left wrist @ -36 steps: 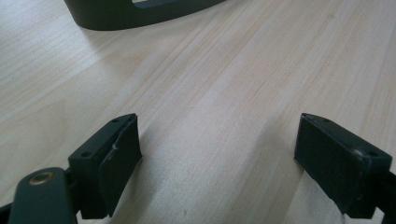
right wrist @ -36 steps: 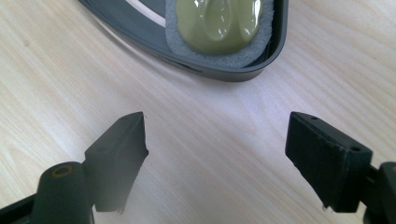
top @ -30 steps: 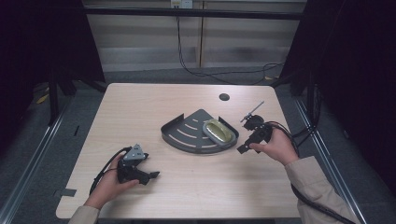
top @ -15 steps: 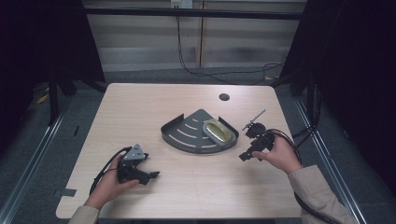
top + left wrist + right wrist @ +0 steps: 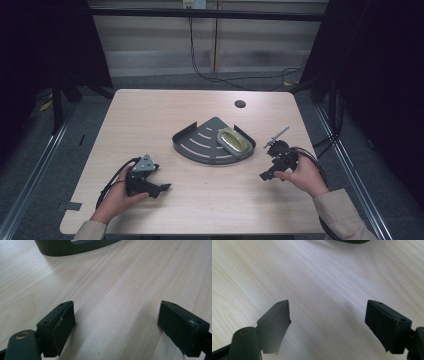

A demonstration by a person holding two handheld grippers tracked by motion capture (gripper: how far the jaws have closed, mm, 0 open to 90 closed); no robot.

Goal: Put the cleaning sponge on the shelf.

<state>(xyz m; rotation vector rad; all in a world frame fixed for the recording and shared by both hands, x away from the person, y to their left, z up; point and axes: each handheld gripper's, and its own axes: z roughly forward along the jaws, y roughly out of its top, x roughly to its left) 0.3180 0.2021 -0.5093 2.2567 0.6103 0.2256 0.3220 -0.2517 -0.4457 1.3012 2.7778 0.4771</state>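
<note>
R gripper (image 5: 266,174) sits at the table's (image 5: 150,115) right edge, jaws wide, holding nothing. The tray (image 5: 197,145) lies mid-table, just left and a bit far of it; the yellowish item (image 5: 233,140) rests in the tray's right end, on the side facing the R gripper. Item's long axis runs far-left to near-right, roughly. L gripper (image 5: 161,188) is near-left, jaws also wide and empty, farther off. R hand is nearer, so I'd judge the reach goes left and far from R.
</note>
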